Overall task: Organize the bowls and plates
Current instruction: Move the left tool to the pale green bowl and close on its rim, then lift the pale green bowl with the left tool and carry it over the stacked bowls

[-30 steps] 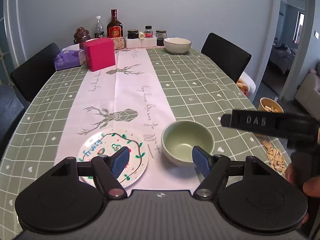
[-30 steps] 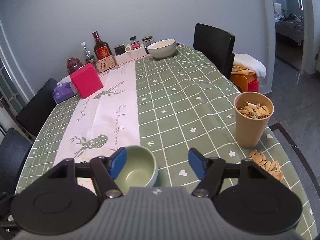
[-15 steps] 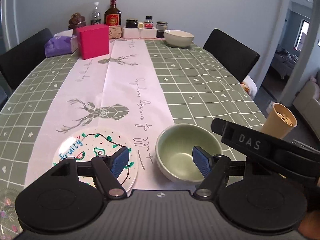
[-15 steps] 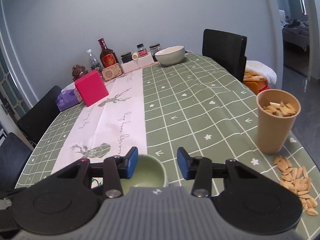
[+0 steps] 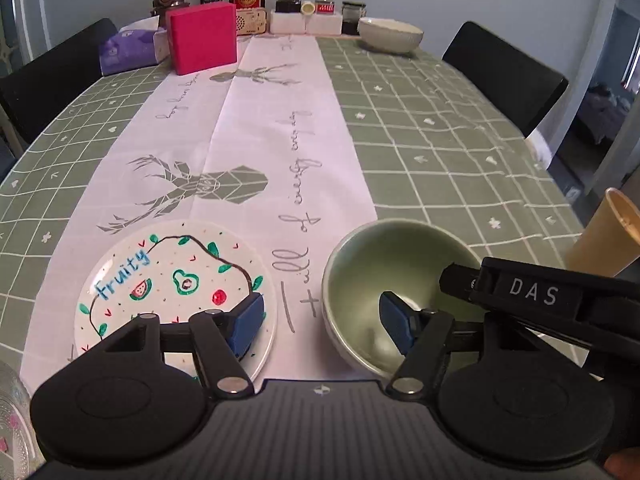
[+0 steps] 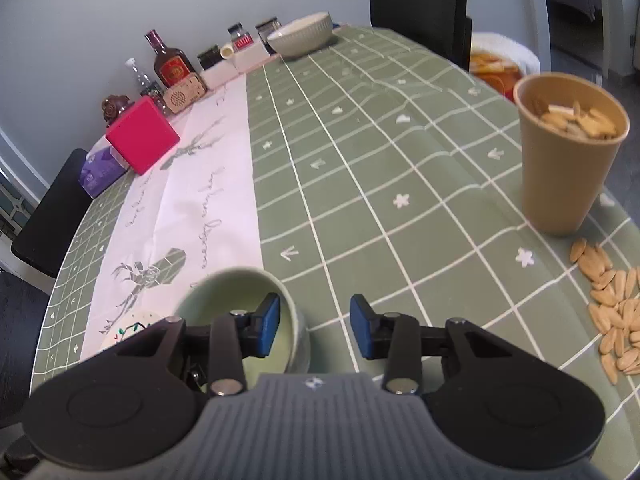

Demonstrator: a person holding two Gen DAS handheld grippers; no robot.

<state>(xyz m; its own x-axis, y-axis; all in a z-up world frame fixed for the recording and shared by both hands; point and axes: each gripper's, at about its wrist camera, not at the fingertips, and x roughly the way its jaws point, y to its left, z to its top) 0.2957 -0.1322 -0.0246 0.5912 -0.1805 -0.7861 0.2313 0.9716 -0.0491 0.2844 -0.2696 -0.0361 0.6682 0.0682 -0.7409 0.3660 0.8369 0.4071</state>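
A green bowl (image 5: 384, 268) stands near the table's front edge; it also shows in the right wrist view (image 6: 228, 300). A white "Fruity" plate (image 5: 168, 280) lies to its left, and its edge shows in the right wrist view (image 6: 136, 322). My left gripper (image 5: 320, 320) is open, low over the gap between plate and bowl. My right gripper (image 6: 314, 326) is open, straddling the bowl's right rim, with its left finger inside the bowl and its right finger outside. A second pale bowl (image 5: 390, 34) stands at the far end.
A tan cup of seeds (image 6: 568, 152) and loose seeds (image 6: 612, 300) lie to the right. A pink box (image 5: 202, 36), tissue pack (image 5: 124, 50), bottles and jars stand at the far end. A glass dish edge (image 5: 12, 420) shows at bottom left. Black chairs surround the table.
Both grippers have dropped lower and closer to the table. The right gripper has narrowed and moved onto the green bowl's rim. The left gripper stays open.
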